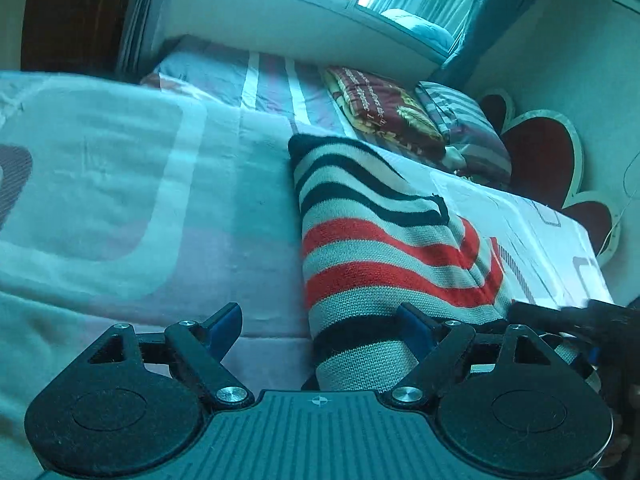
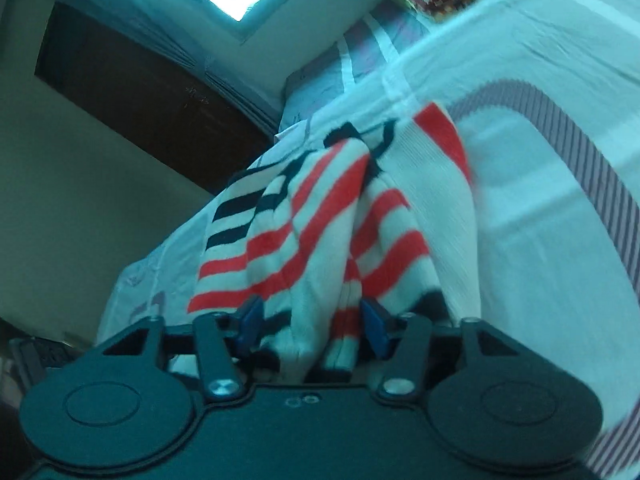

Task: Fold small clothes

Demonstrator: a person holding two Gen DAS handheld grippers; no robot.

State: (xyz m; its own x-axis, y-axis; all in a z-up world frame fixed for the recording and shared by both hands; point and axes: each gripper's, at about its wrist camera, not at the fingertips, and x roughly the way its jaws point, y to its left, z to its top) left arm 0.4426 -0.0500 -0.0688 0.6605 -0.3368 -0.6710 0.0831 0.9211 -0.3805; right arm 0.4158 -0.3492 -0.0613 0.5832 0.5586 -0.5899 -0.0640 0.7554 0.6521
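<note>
left tongs (image 1: 320,330) were spread wide, right blue pad against the striped knit sweater (image 1: 384,240) but not pinching it | right tongs (image 2: 312,322) had bunched sweater folds between the pads, looked clamped on it | sweater was lying on the bed (image 1: 120,184), near end lifted | folded blanket (image 1: 384,108) sat further back by the pillow (image 1: 468,128)

Both grippers are black plastic with blue finger pads (image 1: 224,330), silver screws, ribbed bases.
</note>
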